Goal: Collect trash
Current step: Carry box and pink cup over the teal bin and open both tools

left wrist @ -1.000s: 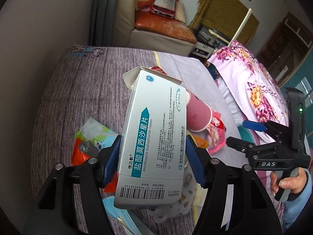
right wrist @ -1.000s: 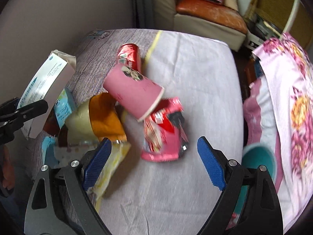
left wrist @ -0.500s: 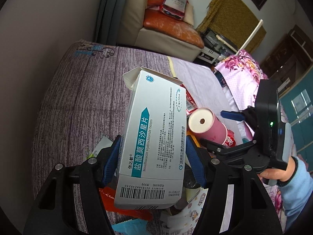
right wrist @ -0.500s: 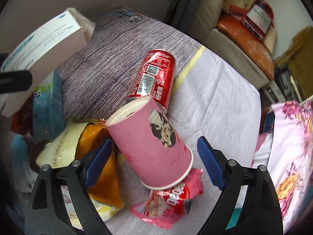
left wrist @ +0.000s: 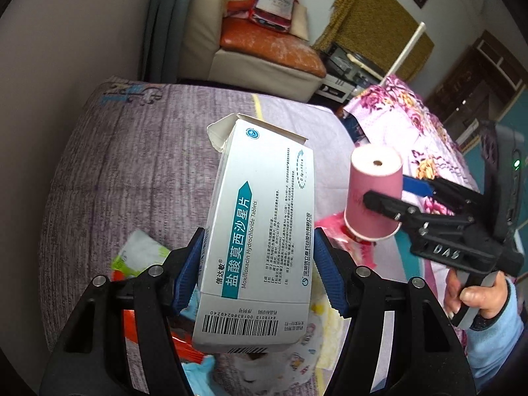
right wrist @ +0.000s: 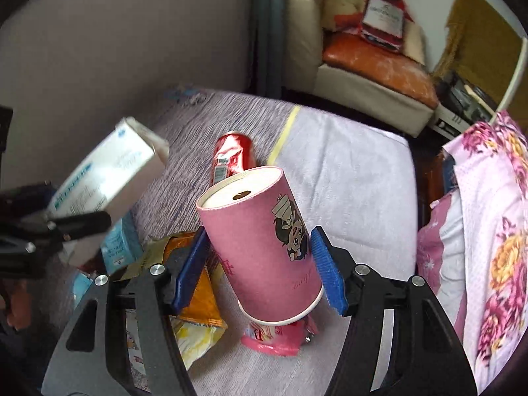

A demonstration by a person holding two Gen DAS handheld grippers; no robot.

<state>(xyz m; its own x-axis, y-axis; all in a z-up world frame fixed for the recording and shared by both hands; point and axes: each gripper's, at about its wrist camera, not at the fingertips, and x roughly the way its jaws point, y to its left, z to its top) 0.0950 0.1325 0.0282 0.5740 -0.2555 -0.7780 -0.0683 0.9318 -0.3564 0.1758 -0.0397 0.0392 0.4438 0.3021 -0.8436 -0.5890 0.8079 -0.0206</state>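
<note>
Above the cloth-covered bed's (right wrist: 346,171) near edge: right gripper (right wrist: 257,264) just closed on inverted pink paper cup (right wrist: 260,247), left gripper (left wrist: 257,264) clamped around white cardboard medicine box (left wrist: 260,231), both lifted for binning.

So the white medicine box (left wrist: 260,247) with teal lettering is up off the bed (right wrist: 346,178), top flap open, tilted a bit. The pink paper cup (right wrist: 260,247) with a cartoon figure is lifted too, upside down, base with a small hole facing up. Still lying on the bed: a dented red can (right wrist: 231,156) near the middle, an orange snack bag (right wrist: 198,297), a pink wrapper (right wrist: 274,340) and other wrappers toward the near edge.
</note>
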